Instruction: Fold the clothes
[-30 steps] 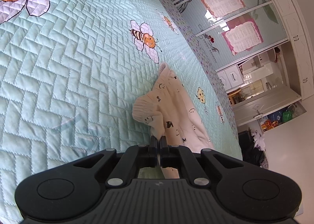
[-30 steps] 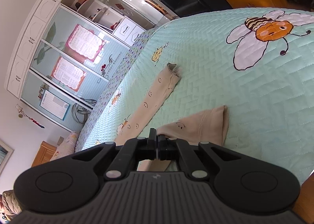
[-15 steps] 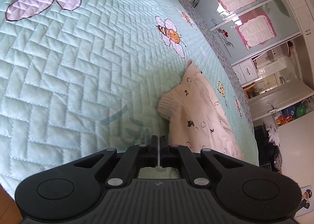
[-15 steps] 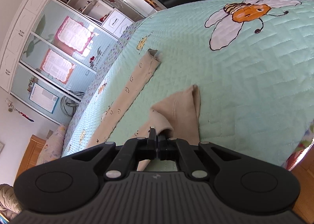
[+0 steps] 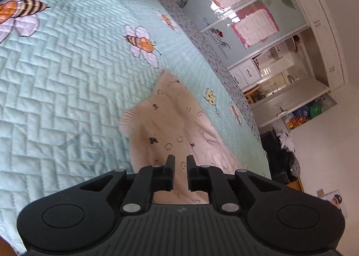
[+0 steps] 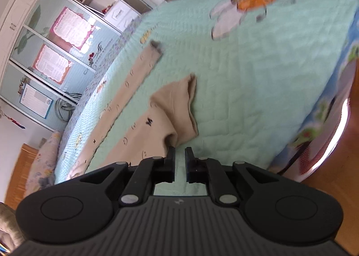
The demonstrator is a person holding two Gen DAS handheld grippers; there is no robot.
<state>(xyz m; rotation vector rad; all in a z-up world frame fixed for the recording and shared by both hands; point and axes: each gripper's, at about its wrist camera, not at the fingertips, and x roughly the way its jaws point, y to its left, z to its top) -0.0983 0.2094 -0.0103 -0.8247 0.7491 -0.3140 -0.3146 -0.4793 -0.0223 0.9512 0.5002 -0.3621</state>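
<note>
You are looking at a pale mint-green quilted bedspread [image 5: 56, 81] stitched in a herringbone pattern, scattered with cartoon bees [image 5: 142, 42] in orange, with black stripes and white wings. On it lies a cream-beige garment [image 5: 170, 125] printed with small dark smiley faces and letters. Your left tongs [image 5: 179, 164] and right tongs [image 6: 178, 157] are matte black.

A mint quilted bedspread [image 5: 67, 81] faces pale-blue wardrobe doors [image 6: 56, 38] over wooden floor [image 6: 332, 200]
</note>
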